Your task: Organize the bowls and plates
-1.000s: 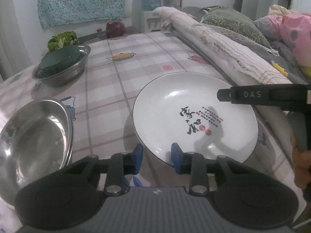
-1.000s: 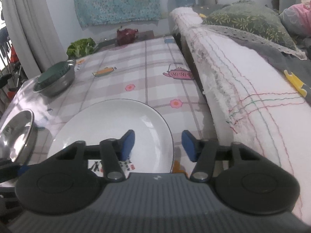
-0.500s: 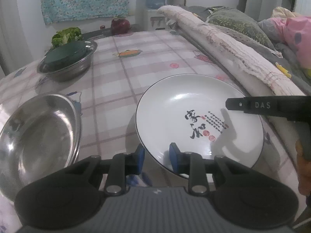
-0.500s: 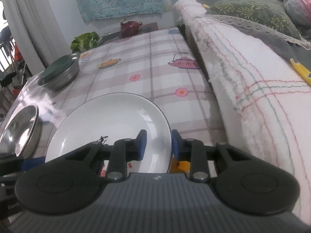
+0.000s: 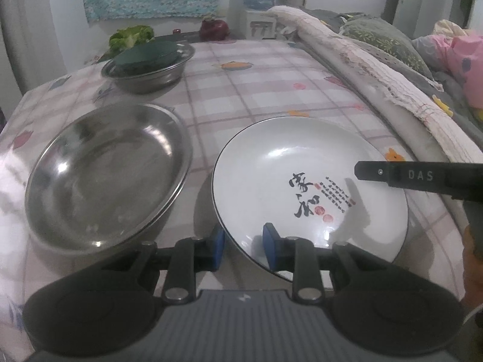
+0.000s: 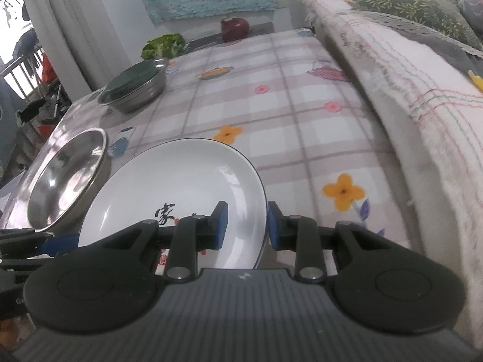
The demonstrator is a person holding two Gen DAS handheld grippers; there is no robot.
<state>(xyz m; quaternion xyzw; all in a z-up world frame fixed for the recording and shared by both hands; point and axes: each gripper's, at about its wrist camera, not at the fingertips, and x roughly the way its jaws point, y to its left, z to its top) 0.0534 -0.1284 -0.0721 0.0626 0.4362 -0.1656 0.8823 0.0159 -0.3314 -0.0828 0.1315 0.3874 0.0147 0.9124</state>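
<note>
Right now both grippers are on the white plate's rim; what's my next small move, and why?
Probably lift the white plate a little, level, with the left gripper and right gripper together. Each clamps an opposite rim, and the steel basin sits open right beside it.

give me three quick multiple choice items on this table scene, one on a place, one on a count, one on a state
1. Where does the large steel basin sit relative to the white plate in the left wrist view?
A left
B right
C on it

2. How many steel basins are on the table?
A one
B two
C four

3. What is the left gripper doing?
A hanging free
B clamping the plate's rim
C holding the far steel basin

Answers: 1 A, the basin lies left of the plate. 2 B, one near, one far. 3 B, its blue pads straddle the rim.
</note>
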